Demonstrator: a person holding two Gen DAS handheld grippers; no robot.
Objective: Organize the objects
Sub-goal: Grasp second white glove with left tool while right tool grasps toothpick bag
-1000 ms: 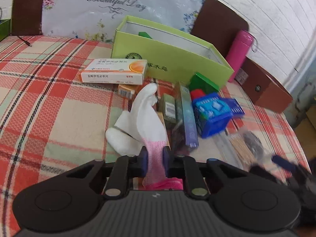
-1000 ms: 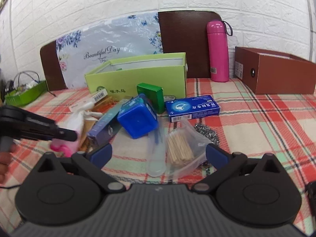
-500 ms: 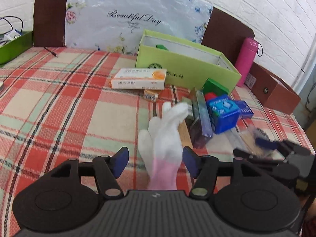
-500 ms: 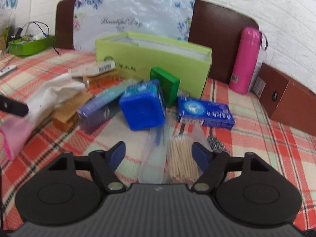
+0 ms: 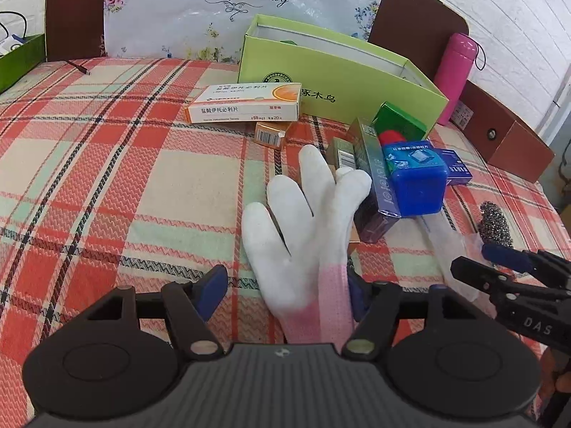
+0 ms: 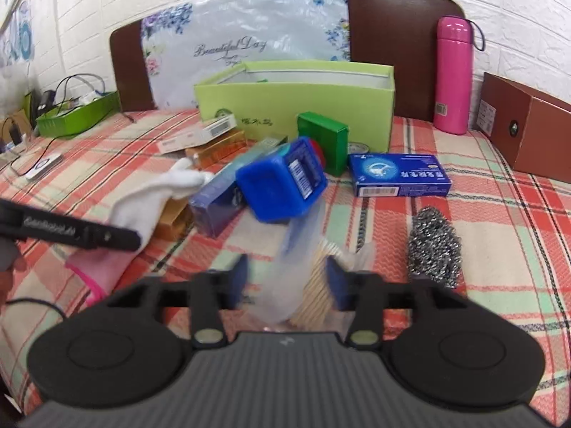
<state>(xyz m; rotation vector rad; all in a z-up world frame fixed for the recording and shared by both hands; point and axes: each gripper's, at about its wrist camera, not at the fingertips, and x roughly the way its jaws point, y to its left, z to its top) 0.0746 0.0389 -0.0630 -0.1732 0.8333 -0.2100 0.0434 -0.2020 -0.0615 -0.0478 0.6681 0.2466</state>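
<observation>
From my left hand-held gripper [image 5: 283, 294], a white knitted glove with a pink cuff [image 5: 310, 235] lies flat on the red-and-green plaid bed cover [image 5: 107, 178], its cuff between the spread blue pads; the right pad is close against the cuff, the left pad stands apart, so I hold nothing there. The glove's fingertips reach the long purple carton [image 5: 374, 185] beside the blue plastic tub [image 5: 415, 178]. Behind them stands the open lime-green cardboard box [image 5: 342, 85], with a white-and-orange medicine carton [image 5: 246, 103] just in front of it and a pink flask [image 5: 455, 75] to its right.

My right hand-held gripper [image 6: 287, 280] is parted around a clear plastic bag of toothpicks [image 6: 307, 278], its pads on either side, not clamped. A steel-wool scrubber [image 6: 433, 242] sits just to the right, a blue flat carton [image 6: 399, 174] beyond.
</observation>
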